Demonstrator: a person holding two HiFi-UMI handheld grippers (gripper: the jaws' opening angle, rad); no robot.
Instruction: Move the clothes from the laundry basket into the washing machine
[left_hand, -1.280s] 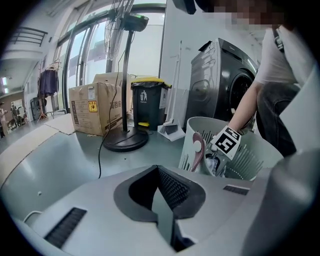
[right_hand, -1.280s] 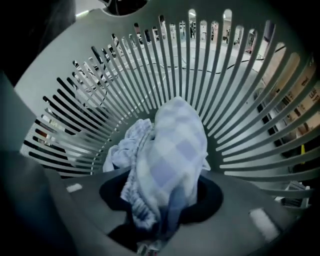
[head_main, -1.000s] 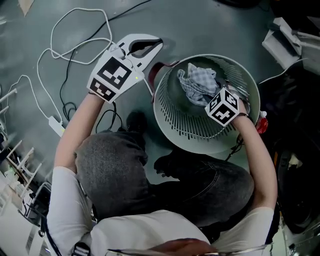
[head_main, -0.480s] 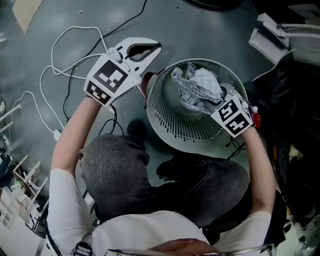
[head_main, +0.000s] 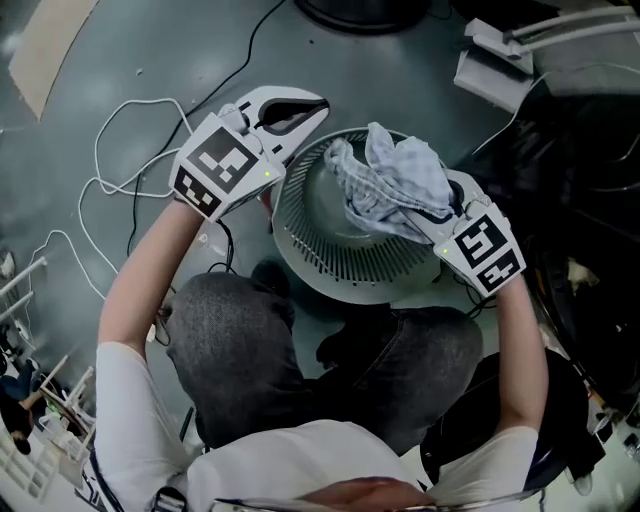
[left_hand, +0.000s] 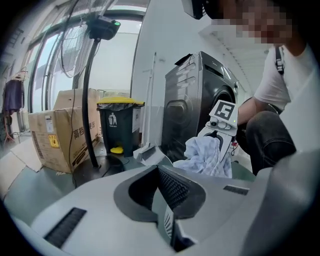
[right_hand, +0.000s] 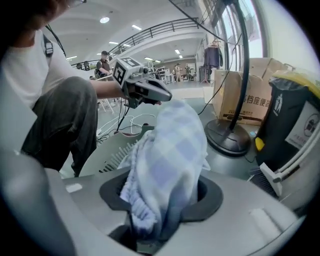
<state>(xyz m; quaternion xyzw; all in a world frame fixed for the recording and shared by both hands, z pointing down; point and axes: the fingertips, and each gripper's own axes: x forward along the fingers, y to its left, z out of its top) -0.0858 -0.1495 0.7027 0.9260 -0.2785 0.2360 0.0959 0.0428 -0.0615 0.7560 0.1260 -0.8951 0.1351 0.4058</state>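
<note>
One checked cloth (head_main: 400, 180), clamped in the right tool (head_main: 447, 212), hangs over the laundry basket (head_main: 300, 240); left tool (head_main: 315, 103) closed, empty.

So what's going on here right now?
A crouching person works with a gripper in each hand over a white slatted laundry basket. The right gripper is shut on a pale checked cloth and holds it bunched up over the basket. The left gripper is shut and empty, out beside the basket's rim. The washing machine stands close by, and the cloth has not yet gone into it.
</note>
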